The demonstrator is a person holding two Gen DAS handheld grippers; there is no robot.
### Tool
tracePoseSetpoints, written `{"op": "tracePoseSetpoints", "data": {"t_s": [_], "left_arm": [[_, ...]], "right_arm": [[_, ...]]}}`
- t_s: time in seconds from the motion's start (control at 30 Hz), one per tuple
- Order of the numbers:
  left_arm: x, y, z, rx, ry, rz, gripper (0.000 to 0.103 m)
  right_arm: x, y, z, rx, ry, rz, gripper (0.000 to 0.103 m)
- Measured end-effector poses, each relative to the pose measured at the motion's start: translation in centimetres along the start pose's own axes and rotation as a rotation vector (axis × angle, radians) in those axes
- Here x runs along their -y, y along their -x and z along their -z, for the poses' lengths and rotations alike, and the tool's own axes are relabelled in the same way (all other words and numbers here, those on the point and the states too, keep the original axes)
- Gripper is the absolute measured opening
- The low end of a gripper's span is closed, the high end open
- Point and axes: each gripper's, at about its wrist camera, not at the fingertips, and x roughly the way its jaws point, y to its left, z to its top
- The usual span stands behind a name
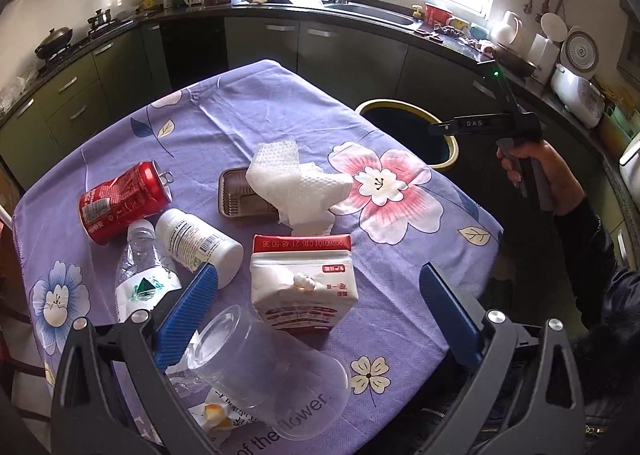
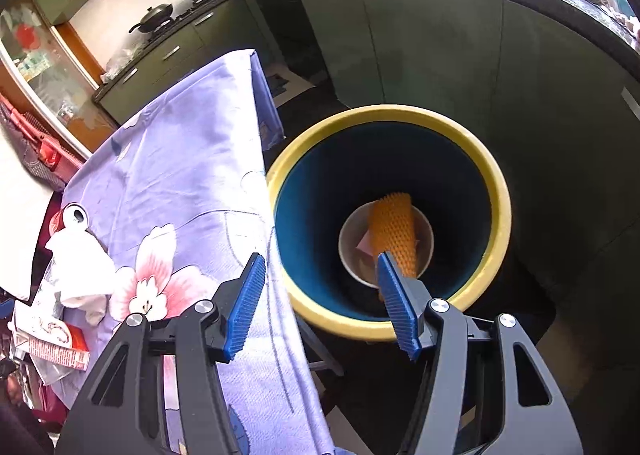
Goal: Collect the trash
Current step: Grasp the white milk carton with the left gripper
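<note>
On the tabletop [image 1: 280, 103], spread with a purple flowered cloth, the trash lies in a loose cluster: at the far left a dented red can [image 1: 124, 201] on its side, just right of it a white pill bottle [image 1: 198, 245] and a crushed clear water bottle [image 1: 138, 275], and nearer, a clear plastic cup [image 1: 268, 371] tipped over. Toward the middle sit a brown tray [image 1: 240, 195] half covered by a crumpled white paper towel [image 1: 298, 181], and a red-and-white carton [image 1: 304, 283] close to the near edge. The left gripper [image 1: 316, 315] hangs above the carton and cup with its jaws wide apart and nothing between them. Off the right edge stands a yellow-rimmed bin [image 2: 498, 191], already holding a white bowl [image 2: 352, 239] and an orange foam net [image 2: 394, 231]. The right gripper [image 2: 320, 299] is poised over the bin, jaws apart and empty.
</note>
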Motion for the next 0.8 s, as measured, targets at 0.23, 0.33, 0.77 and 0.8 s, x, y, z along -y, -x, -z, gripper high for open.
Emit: {"op": "tracePoseSetpoints", "data": {"t_s": [0.23,0.33,0.77,0.8], "left_arm": [[-0.2,-1.0,0.0,-0.006,0.018,-0.019,0.096],[-0.2,-1.4,0.0,-0.018,0.021,-0.018,0.086],[-0.7,-1.8,-0.4,-0.039,0.042,-0.016,0.052],[-0.7,-1.7,-0.6,-0.036,0.038,-0.015,0.052]], "right_arm": [[-1.3,1.0,1.6,0.018,-0.001,-0.065,0.059],[-2.0,1.3,2.2,0.017,0.000,-0.090,0.065],[-3.8,2.2,3.3,0.034,0.021,-0.136,0.065],[-3.8,2.2,3.3,0.033,0.021,-0.136,0.065]]}}
